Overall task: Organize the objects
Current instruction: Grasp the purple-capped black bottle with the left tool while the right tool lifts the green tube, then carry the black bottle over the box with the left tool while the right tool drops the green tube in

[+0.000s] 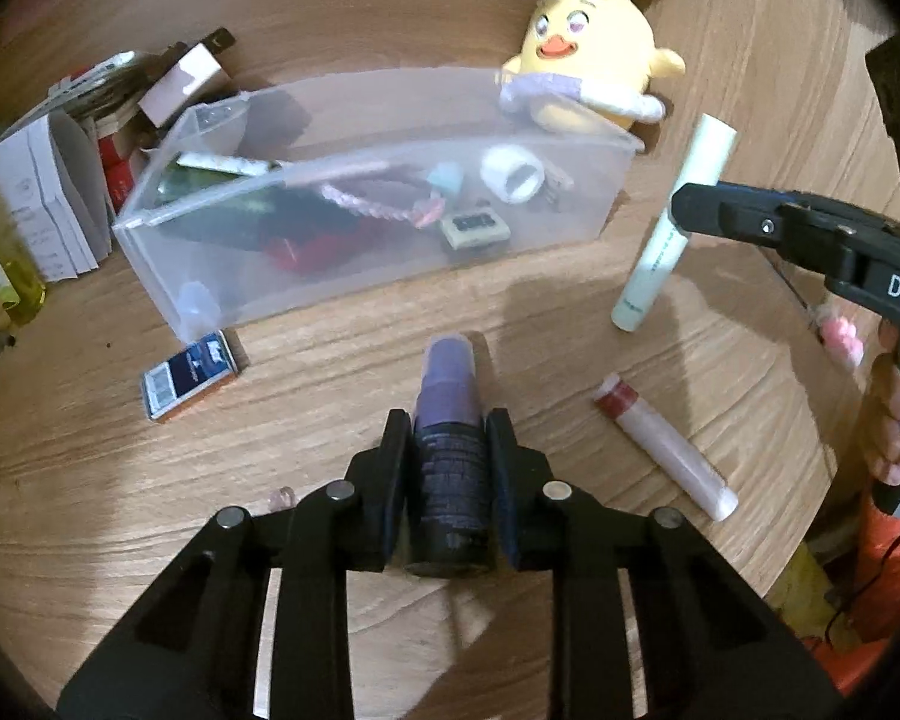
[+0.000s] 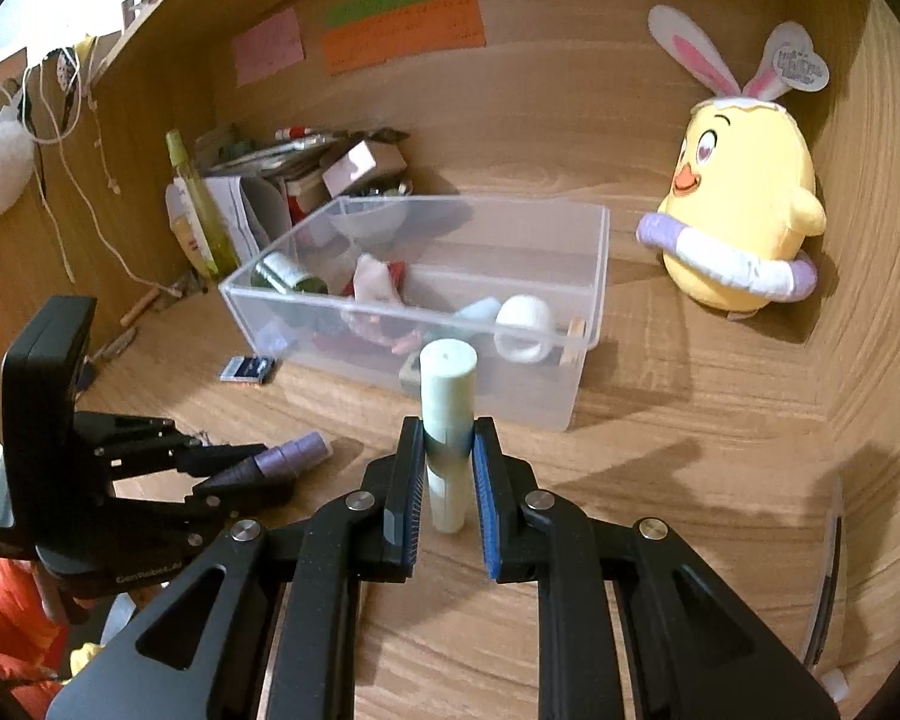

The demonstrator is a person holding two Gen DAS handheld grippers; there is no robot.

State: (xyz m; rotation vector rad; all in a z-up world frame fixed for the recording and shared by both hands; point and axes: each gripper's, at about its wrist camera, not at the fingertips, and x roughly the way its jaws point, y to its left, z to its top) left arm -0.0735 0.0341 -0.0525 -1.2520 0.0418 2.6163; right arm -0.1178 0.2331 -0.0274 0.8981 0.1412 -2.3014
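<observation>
My left gripper is shut on a purple spray bottle, held just above the wooden table; it also shows in the right wrist view. My right gripper is shut on a pale green tube, whose far end points toward the clear plastic bin. In the left wrist view the tube lies slanted right of the bin, with the right gripper's fingers around its middle. The bin holds several small items, among them a white tape roll.
A red-and-white tube lies on the table to my right. A small blue box lies in front of the bin's left end. A yellow chick plush sits behind the bin. Boxes and bottles clutter the far left.
</observation>
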